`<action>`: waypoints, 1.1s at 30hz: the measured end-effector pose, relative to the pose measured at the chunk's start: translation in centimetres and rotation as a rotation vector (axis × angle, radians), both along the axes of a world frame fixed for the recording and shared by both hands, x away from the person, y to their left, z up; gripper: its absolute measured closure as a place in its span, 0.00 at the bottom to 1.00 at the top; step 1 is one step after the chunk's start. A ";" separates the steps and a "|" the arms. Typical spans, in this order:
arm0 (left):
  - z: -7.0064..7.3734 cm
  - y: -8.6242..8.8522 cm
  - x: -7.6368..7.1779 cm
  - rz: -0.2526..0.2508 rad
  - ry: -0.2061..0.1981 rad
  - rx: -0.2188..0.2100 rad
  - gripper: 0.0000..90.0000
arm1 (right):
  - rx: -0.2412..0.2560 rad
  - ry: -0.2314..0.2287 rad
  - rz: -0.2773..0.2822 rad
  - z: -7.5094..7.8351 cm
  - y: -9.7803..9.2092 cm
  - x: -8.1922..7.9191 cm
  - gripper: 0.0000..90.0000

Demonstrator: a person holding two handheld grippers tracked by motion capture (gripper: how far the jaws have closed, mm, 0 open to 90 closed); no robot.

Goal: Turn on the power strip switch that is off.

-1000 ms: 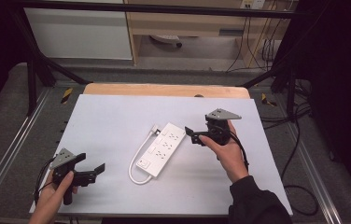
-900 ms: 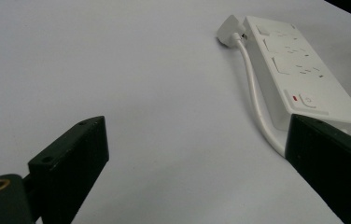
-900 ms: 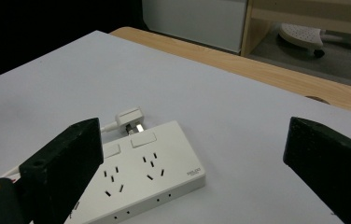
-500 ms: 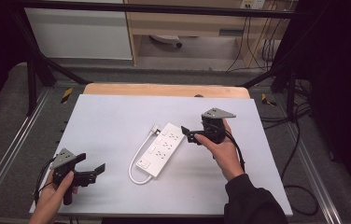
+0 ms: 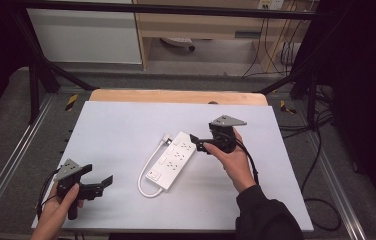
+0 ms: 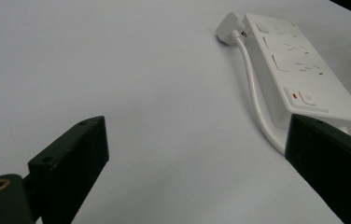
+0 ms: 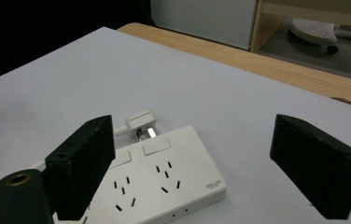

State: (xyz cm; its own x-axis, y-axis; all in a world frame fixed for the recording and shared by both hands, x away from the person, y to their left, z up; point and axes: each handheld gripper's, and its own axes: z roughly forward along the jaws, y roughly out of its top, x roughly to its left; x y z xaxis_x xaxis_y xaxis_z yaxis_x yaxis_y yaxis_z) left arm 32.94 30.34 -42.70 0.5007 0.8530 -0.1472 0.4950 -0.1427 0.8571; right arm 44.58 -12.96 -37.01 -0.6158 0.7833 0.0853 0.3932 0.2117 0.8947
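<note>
Creeping leftward, the right gripper (image 5: 199, 142) now hovers agape just over the power strip (image 5: 172, 160) mid-table; left gripper (image 5: 103, 184) idles, spread. Closing crookedly could skid the strip away.

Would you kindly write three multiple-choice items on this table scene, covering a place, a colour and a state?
1. Where does the power strip lie?
A. mid-table
B. on the floor
C. in a hand

2. What colour is its cord?
A. black
B. white
C. red

3. How do the right gripper's jaws stand?
A. shut
B. clamped on the plug
C. open

Answers: 1 A, it rests flat on the white table between both hands. 2 B, the cord matches the strip's body. 3 C, the right gripper view shows a wide gap with the strip beyond.
</note>
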 end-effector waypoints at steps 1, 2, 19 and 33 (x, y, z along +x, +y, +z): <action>0.0 0.0 0.0 0.000 0.001 0.000 0.07 | -0.002 0.000 0.004 0.0 0.1 0.0 0.20; 0.0 0.0 0.0 0.000 0.001 0.000 0.07 | 0.001 0.000 0.006 0.0 0.2 0.0 0.22; 0.0 0.0 0.0 -0.003 0.004 0.001 0.07 | -0.019 -0.024 0.033 -0.5 1.5 0.2 0.62; -0.1 0.0 0.0 -0.005 0.004 0.008 0.07 | -0.006 -0.053 0.056 -1.4 3.0 0.5 0.88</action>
